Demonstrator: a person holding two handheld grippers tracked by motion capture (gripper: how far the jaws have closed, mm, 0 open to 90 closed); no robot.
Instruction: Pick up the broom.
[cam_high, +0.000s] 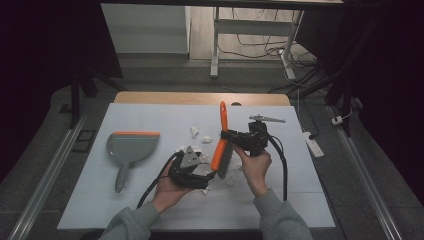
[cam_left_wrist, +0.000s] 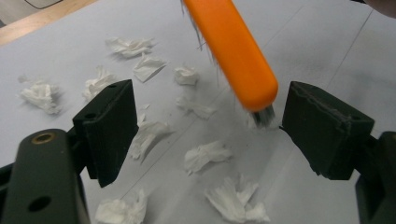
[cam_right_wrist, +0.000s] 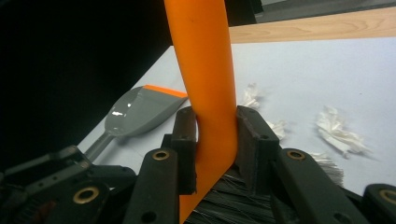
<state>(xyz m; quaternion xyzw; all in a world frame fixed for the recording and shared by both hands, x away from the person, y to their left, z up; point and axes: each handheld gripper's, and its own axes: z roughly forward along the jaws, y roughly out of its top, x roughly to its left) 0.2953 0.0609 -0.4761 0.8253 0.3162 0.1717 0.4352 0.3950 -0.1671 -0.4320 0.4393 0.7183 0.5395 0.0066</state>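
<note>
Nearest, the left gripper (cam_high: 192, 172) is hovering with jaws spread wide above scattered crumpled white paper scraps (cam_left_wrist: 205, 155), the orange-backed hand brush (cam_high: 220, 142) just beyond. Right gripper (cam_right_wrist: 215, 140) is pinching its handle. Farther left, a grey plastic dustpan (cam_high: 129, 147) is lying on the white tabletop (cam_high: 280, 200).
</note>
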